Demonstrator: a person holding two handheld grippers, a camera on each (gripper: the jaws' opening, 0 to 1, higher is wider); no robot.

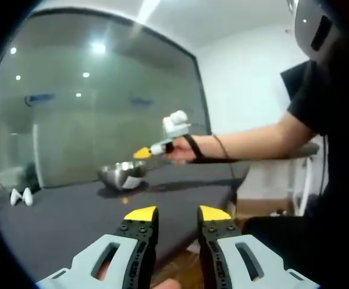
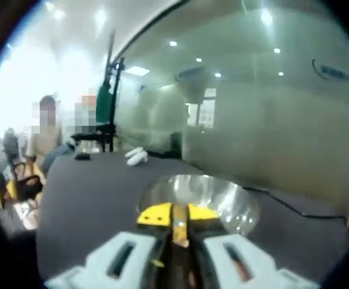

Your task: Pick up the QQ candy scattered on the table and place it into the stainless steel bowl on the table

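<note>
The stainless steel bowl [image 1: 123,174] stands on the dark grey table [image 1: 72,223], toward its far side. One small orange QQ candy [image 1: 125,201] lies on the table just in front of the bowl. My left gripper [image 1: 177,214] is open and holds nothing, low over the table's near edge. My right gripper [image 1: 144,152], held by a person's hand, hovers just above the bowl's right rim. In the right gripper view, the right gripper [image 2: 179,215] is shut on a small orange QQ candy [image 2: 179,232], right over the bowl [image 2: 222,201].
Two small white objects [image 1: 20,197] lie at the table's far left end, also seen as white objects [image 2: 136,156] beyond the bowl. A thin cable [image 2: 282,206] runs across the table. A glass wall stands behind. People sit by the table's far end [image 2: 41,138].
</note>
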